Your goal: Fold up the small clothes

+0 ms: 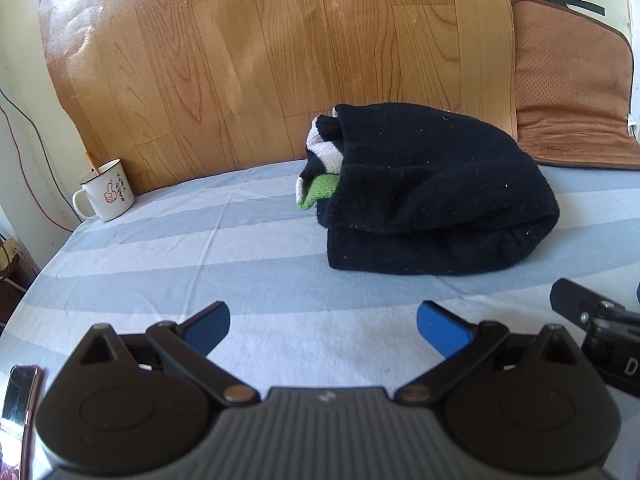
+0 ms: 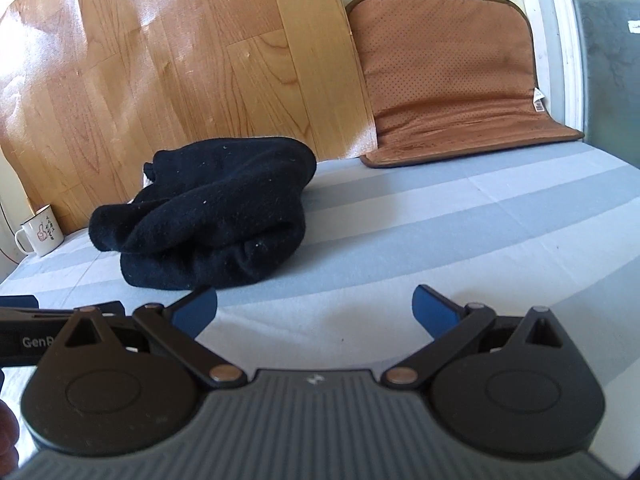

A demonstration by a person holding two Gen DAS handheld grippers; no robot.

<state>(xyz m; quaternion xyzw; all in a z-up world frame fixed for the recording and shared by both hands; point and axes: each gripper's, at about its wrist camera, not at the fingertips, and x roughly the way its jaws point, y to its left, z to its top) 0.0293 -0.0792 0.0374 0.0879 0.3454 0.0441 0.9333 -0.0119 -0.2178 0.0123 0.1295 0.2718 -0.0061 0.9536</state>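
Black garment (image 1: pixel 436 196) bunched in loose fold on striped sheet (image 1: pixel 240 264), near wood-grain board. Left gripper (image 1: pixel 323 330) and right gripper (image 2: pixel 314 312) fingers wide, empty, short of it. Risk: single-layer pinch drags heap, unrolls fold; mug (image 1: pixel 105 196) well apart.

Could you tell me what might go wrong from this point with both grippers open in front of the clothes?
The black garment lies bunched over a green and white piece, so a pinch by the left gripper or right gripper might catch several layers. The mug stands near the sheet's edge; dragged cloth could tip it.
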